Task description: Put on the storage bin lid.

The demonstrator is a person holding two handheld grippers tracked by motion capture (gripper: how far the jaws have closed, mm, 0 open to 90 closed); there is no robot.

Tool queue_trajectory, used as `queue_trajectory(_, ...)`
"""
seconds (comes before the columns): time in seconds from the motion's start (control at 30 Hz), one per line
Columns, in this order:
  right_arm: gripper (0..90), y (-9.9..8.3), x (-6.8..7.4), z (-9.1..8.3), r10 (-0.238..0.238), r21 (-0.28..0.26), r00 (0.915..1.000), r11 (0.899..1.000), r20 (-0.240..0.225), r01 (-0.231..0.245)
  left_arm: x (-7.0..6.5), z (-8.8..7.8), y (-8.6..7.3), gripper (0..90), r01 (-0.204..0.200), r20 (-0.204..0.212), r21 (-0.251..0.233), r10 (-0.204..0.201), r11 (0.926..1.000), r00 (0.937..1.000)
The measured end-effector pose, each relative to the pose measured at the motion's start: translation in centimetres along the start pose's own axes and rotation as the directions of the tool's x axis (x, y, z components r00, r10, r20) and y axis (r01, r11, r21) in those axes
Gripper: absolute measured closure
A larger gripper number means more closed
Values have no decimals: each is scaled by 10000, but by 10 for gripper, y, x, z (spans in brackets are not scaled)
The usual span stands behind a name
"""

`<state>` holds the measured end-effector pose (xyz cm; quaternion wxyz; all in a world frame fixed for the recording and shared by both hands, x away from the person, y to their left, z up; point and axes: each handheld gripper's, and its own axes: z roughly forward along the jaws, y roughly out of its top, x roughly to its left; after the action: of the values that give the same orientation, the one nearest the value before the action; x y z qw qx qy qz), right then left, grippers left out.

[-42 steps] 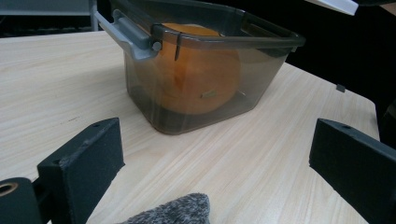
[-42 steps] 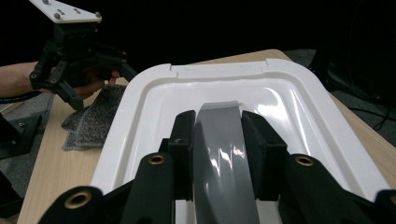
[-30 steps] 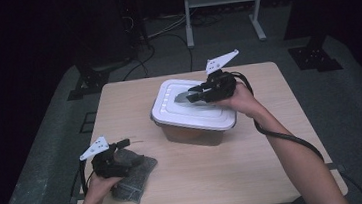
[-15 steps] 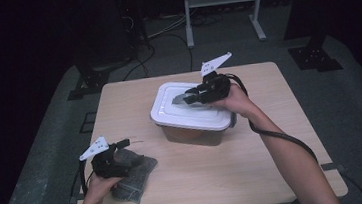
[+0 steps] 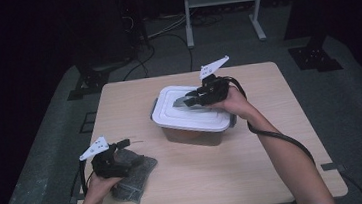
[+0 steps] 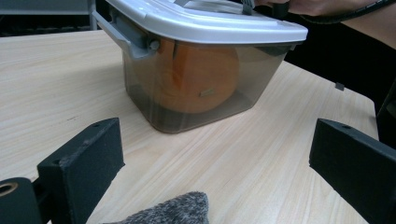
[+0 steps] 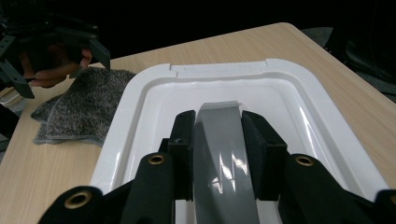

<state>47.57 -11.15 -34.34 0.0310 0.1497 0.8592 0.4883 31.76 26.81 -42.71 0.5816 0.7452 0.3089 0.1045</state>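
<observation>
A translucent box (image 6: 201, 79) with an orange round thing (image 6: 205, 74) inside stands mid-table. Its white lid (image 5: 190, 115) lies on top. My right gripper (image 5: 189, 100) reaches over the lid from the right and is shut on the lid's grey handle (image 7: 219, 140), which sits between the jaws of the right gripper (image 7: 218, 133). At the front left a grey knitted cloth (image 5: 135, 174) lies on the table. My left gripper (image 5: 125, 147) rests over the cloth's near end, open, with nothing between its pads. The left gripper view shows the cloth's edge (image 6: 173, 210) low between the jaws.
The wooden table (image 5: 275, 163) has bare room right of and in front of the box. The box's grey side latch (image 6: 135, 39) hangs at its left end. Dark floor, cables and a metal stand (image 5: 220, 8) lie beyond the far edge.
My right gripper has sunk a little with the lid handle in it, towards the box. The left gripper and the cloth have not moved.
</observation>
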Motion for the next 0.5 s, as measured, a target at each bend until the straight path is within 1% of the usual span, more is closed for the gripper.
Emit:
queue_trajectory(0.13,653,-1,0,0,-46,-6,10000,10000,-2,46,-1,1,0,24,15,46,-14,-15,10000,10000)
queue_trajectory(0.27,652,-1,0,0,-38,153,9999,9999,-95,39,-1,1,0,25,16,35,-17,-16,10000,10000)
queue_trajectory(0.43,642,-1,1,0,8,233,10000,9997,-79,-6,-1,1,0,24,10,27,-13,-10,10000,10000)
queue_trajectory(0.5,625,-2,1,1,9,322,10000,9995,-55,-7,-1,0,0,24,7,22,3,-7,10000,10000)
